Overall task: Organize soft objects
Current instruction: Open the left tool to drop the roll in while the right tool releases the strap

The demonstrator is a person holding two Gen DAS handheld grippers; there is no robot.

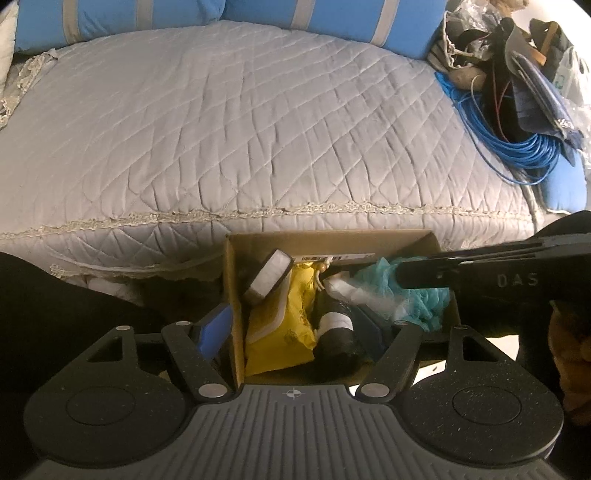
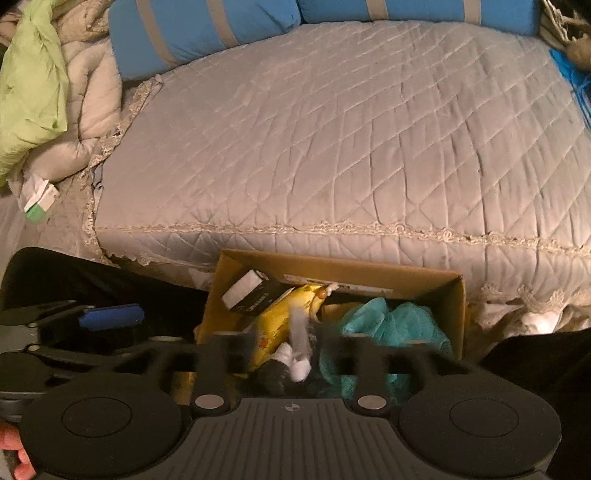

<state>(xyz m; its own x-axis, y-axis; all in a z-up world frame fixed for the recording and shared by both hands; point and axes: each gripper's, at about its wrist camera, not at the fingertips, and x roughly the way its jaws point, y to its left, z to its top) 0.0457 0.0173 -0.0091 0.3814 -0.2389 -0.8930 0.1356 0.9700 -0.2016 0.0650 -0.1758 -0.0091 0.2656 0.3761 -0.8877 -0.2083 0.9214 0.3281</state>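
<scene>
Jaws parted on both: left gripper [image 1: 295,325] spread astride near wall of cardboard box [image 1: 332,238], gripping nothing; right gripper [image 2: 291,350] open over box, blurred, white sock [image 2: 301,354] loose between fingers, unpinched. Box contents: yellow pouch [image 1: 275,343], dark roll [image 1: 338,330], teal cloth [image 2: 384,321], black-and-white packet [image 1: 269,277] leaning in left corner. Beyond, quilted bed [image 1: 240,129]; blue pillows [image 1: 332,18] at headboard; blue cable coil [image 1: 517,147] far right.

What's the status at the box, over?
Left gripper and right gripper open over cardboard box. Teal cloth, yellow pouch inside. Nothing blocking.
</scene>
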